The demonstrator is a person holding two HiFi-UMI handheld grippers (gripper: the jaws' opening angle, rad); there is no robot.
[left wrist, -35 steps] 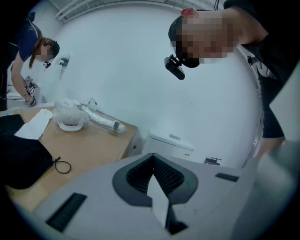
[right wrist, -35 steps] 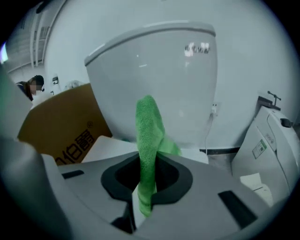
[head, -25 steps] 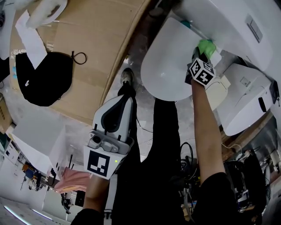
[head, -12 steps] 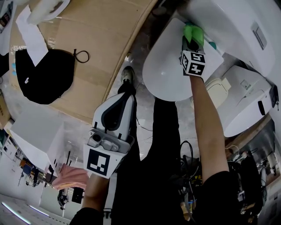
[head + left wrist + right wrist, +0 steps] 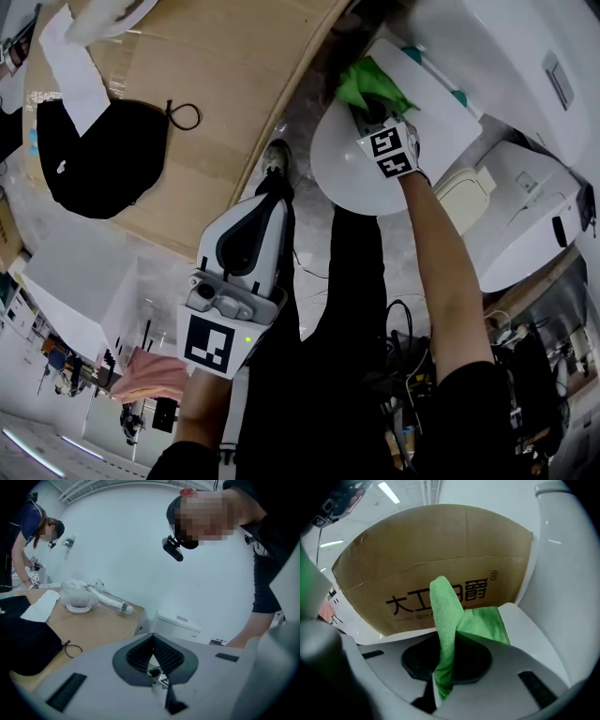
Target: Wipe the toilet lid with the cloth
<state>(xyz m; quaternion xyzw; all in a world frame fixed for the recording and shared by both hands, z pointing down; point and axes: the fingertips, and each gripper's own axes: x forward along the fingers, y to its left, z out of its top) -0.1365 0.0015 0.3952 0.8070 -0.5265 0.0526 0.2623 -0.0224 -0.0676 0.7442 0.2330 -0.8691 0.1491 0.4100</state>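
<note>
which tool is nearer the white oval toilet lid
Right. The right tool, shut on the green microfibre cloth, is over the white oval toilet lid at its far edge. The left tool hangs above the person's legs, clear of the lid.

Cardboard box [image 5: 417, 559]: black print "大工", next char. partly behind green cloth [image 5: 446, 620], then "爵" w/ ®. Small line below: unreadable.

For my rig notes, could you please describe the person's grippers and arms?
Left gripper and right gripper are light grey shells with dark pads; each carries a cube of black-and-white square markers. The sleeves are short and black.
</note>
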